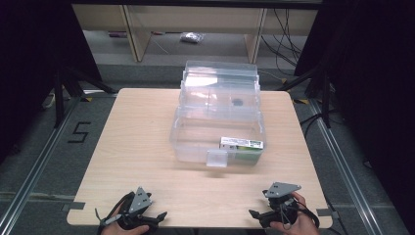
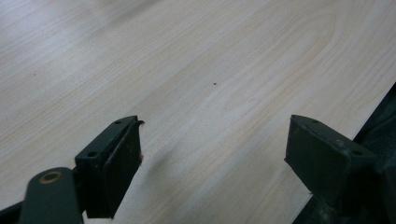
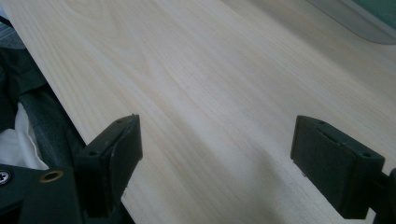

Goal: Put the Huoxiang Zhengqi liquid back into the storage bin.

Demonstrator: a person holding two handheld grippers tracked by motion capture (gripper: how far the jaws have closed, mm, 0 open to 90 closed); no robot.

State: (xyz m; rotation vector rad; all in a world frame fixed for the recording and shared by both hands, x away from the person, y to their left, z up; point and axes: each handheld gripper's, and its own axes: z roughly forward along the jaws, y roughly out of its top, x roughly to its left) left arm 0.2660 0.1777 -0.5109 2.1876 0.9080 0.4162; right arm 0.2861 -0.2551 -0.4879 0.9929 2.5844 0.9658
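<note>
A clear plastic tiered box (image 1: 218,115) stands open in the middle of the wooden table (image 1: 142,142). Its lowest tray holds a green and white carton (image 1: 241,145), and a small dark item (image 1: 237,102) lies in an upper tray. My left gripper (image 1: 159,216) rests at the table's near left edge, held by a hand, jaws wide apart over bare wood (image 2: 212,135). My right gripper (image 1: 254,214) rests at the near right edge, also open with nothing between its jaws (image 3: 217,135). A corner of the clear box (image 3: 359,18) appears at the top right of the right gripper view.
A floor marking "5" (image 1: 78,132) lies left of the table. Tripod legs (image 1: 63,88) stand at the left and cables (image 1: 288,34) run at the back right. Wooden shelving (image 1: 195,24) with a small bag (image 1: 192,37) sits beyond the table.
</note>
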